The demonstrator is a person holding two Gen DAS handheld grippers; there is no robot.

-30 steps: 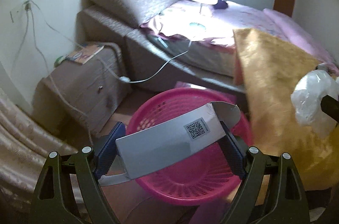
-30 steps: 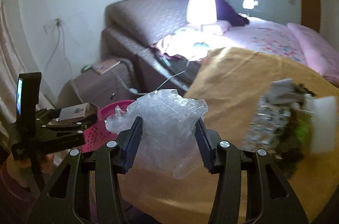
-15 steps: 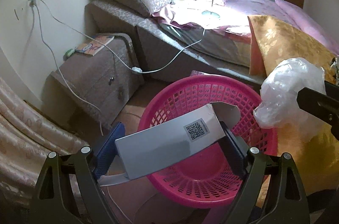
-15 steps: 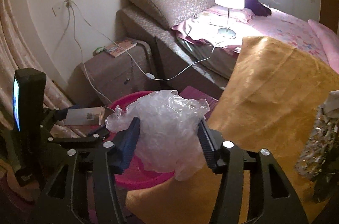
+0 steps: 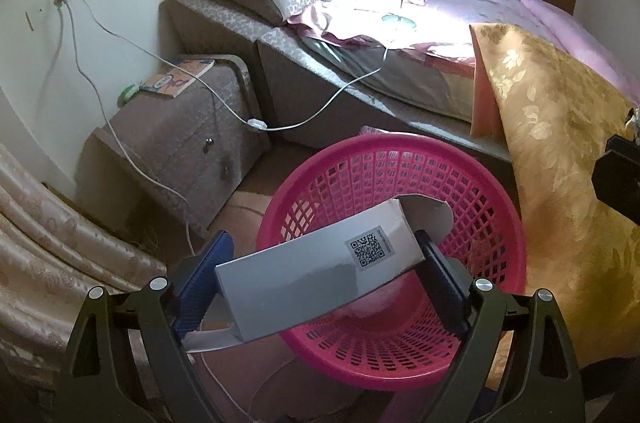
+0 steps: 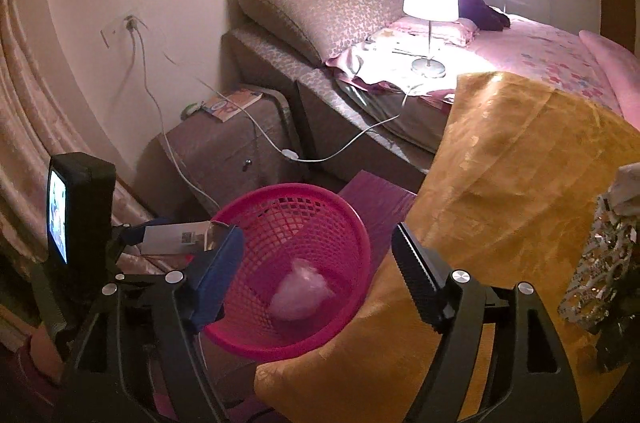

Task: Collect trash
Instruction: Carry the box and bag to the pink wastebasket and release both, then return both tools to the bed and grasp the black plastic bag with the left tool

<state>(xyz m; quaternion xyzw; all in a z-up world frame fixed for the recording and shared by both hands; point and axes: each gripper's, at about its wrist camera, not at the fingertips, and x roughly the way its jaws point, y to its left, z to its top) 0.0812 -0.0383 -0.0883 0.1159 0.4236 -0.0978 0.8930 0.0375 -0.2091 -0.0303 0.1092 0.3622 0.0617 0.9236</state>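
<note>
Here, left gripper [image 5: 320, 263] clamps box [image 5: 312, 283] over basket [image 5: 508, 223] rim, right gripper [image 6: 316, 263] opening — empty

A second ago the right tool [image 6: 316, 259] was clamped on a crumpled clear plastic bag [image 6: 301, 291]; now its jaws are opening with nothing between them, and the bag lies on the bottom of the round pink plastic mesh basket [image 6: 352, 223]. The right tool has also shifted from above the gold patterned bedcover [image 6: 520, 151] to over the basket's rim. In the left wrist view the bag, earlier at the right edge, is gone.
</note>
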